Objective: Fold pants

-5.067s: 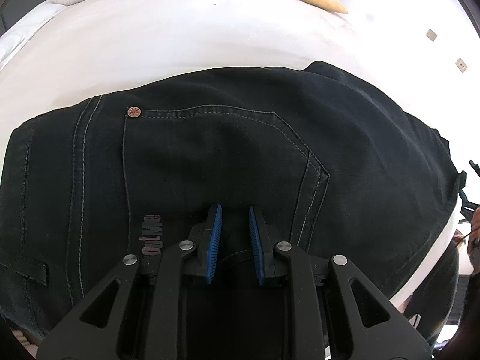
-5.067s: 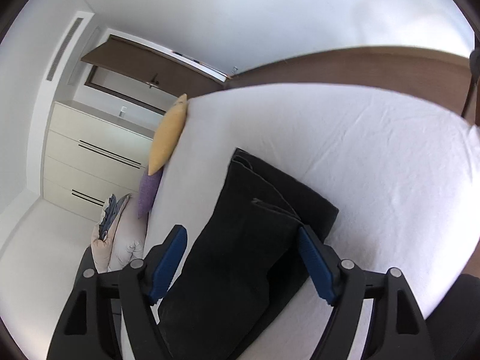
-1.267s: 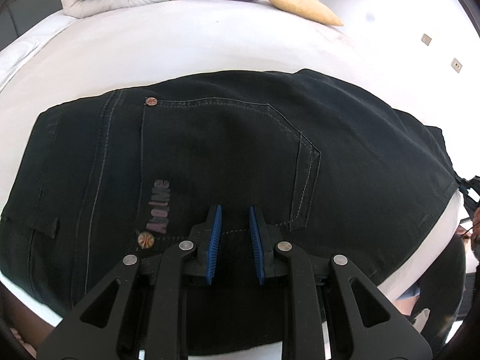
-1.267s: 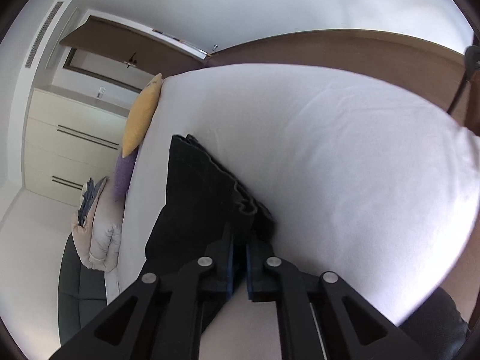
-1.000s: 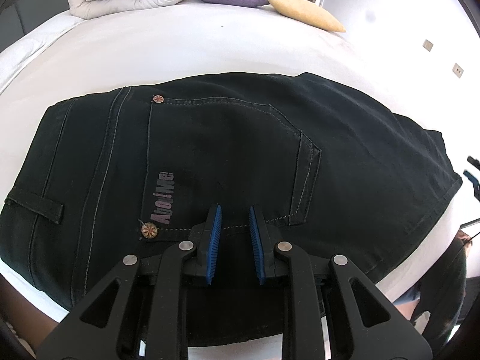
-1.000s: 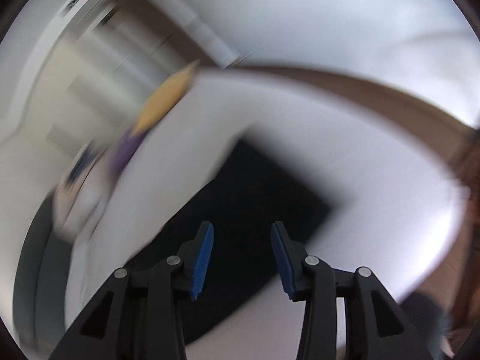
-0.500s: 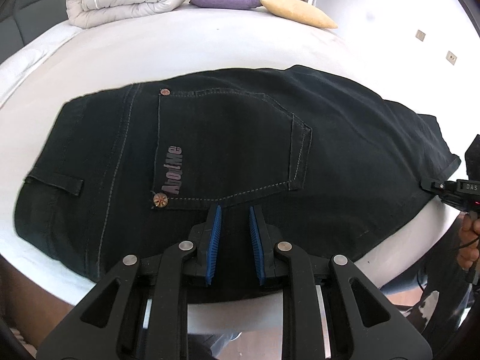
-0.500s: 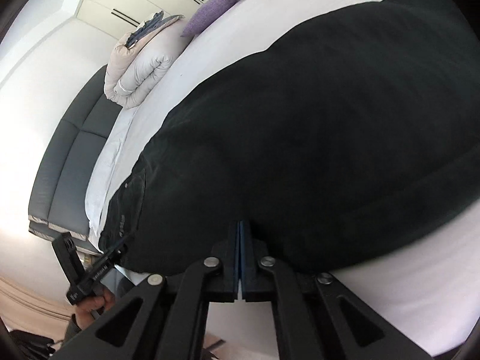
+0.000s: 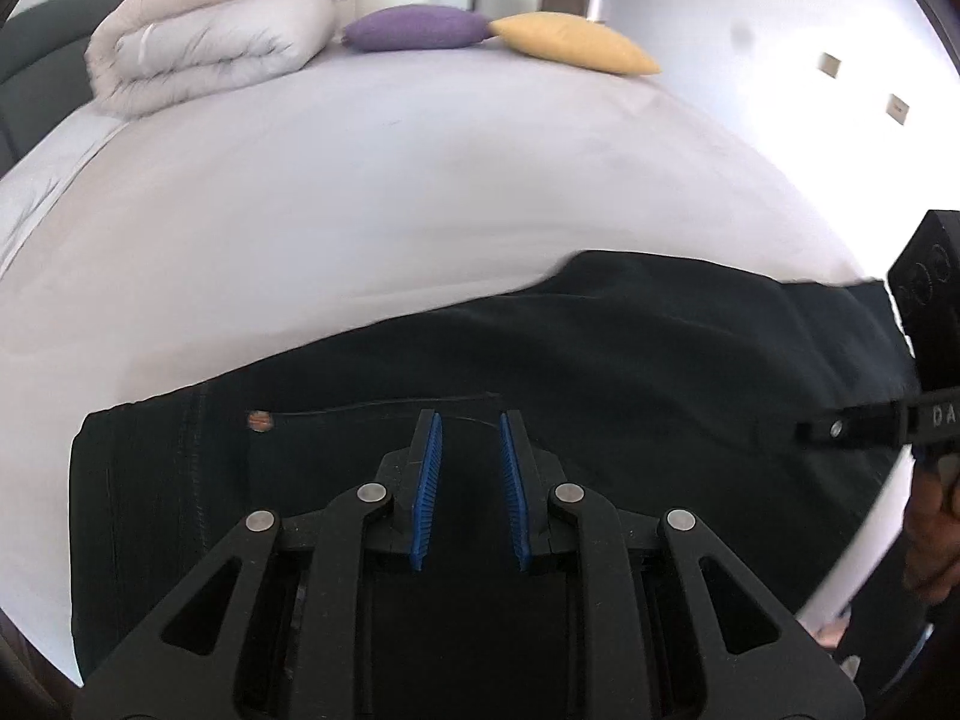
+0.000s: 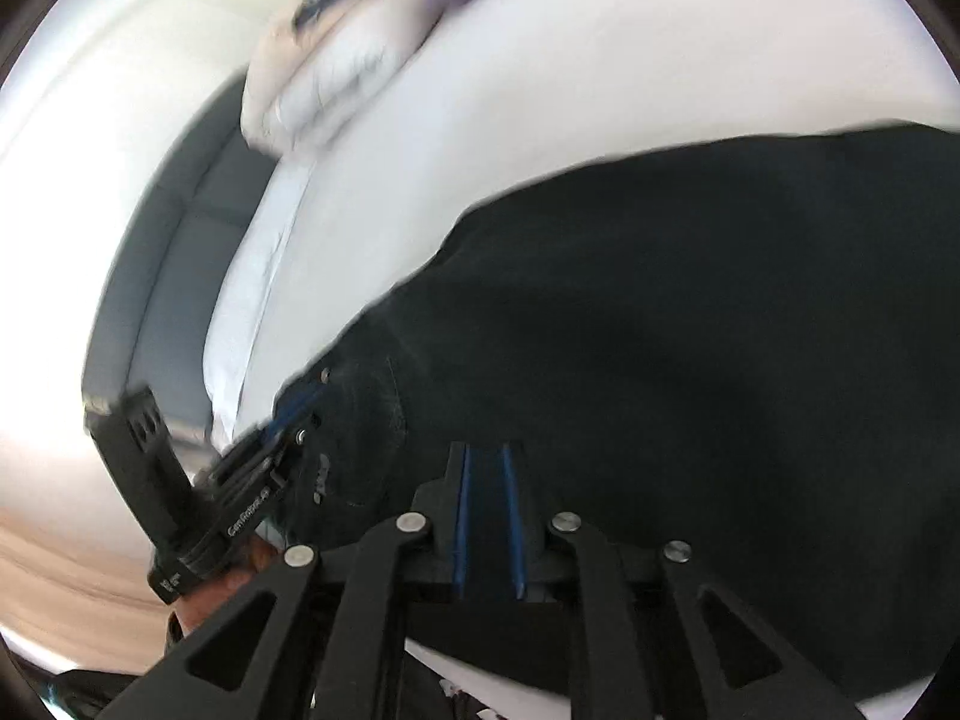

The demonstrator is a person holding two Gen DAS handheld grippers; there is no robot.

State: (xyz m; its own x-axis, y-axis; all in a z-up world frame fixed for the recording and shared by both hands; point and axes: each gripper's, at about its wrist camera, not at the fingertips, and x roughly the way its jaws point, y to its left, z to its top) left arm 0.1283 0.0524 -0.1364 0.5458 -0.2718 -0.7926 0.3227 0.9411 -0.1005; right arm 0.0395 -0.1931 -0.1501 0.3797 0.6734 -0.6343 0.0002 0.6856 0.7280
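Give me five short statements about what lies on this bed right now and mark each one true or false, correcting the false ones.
1. The black pants lie on a white bed. True.
2. The purple cushion and the yellow cushion sit side by side at the far edge of the bed. True.
3. The folded duvet lies on top of the pants. False: it sits at the far end of the bed, well apart from them.
4. A copper rivet shows on the pants. True.
5. The pants hang in the air, clear of the bed. False: the fabric rests on the bed, under both the left gripper and the right gripper.
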